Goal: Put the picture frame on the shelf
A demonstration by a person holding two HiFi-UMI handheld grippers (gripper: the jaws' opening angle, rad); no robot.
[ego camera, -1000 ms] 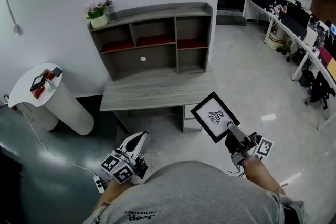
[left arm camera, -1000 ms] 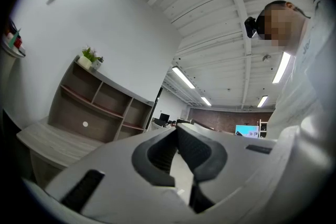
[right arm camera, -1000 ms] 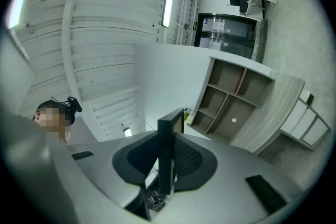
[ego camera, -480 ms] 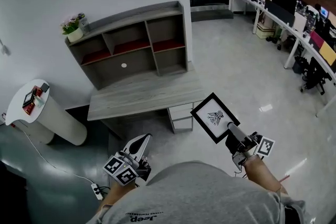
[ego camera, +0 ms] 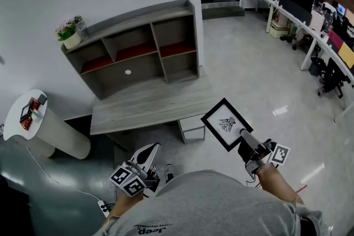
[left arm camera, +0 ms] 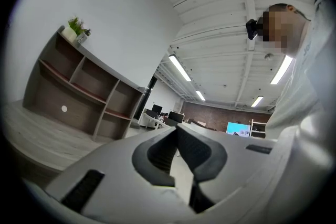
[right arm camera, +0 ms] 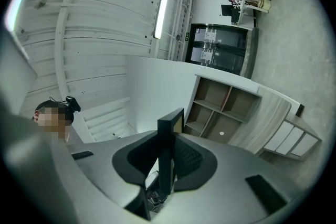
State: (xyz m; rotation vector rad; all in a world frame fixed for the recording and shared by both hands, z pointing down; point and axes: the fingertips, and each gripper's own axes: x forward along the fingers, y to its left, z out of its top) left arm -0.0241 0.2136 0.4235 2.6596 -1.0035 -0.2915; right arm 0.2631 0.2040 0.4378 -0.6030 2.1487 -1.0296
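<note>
**Shelf swings left in view as the frame is carried toward it**

Against the earlier head views, the grey wooden desk-and-shelf unit (ego camera: pixel 138 50) has slid leftward and turned a little, while the black-rimmed picture frame with white mount and dark drawing (ego camera: pixel 225 123) keeps its place in view. I take that as the person walking and turning, not the frame being moved by hand. The right gripper (ego camera: pixel 241 133) is clamped on the frame's lower edge, and its own view shows the rim pinched upright between both pads. The frame hangs over the pale floor, well apart from the shelf. The left gripper (ego camera: pixel 148 153) sits low with its jaws together on nothing. This looks like the carrying stage, and no placing has begun.
</note>
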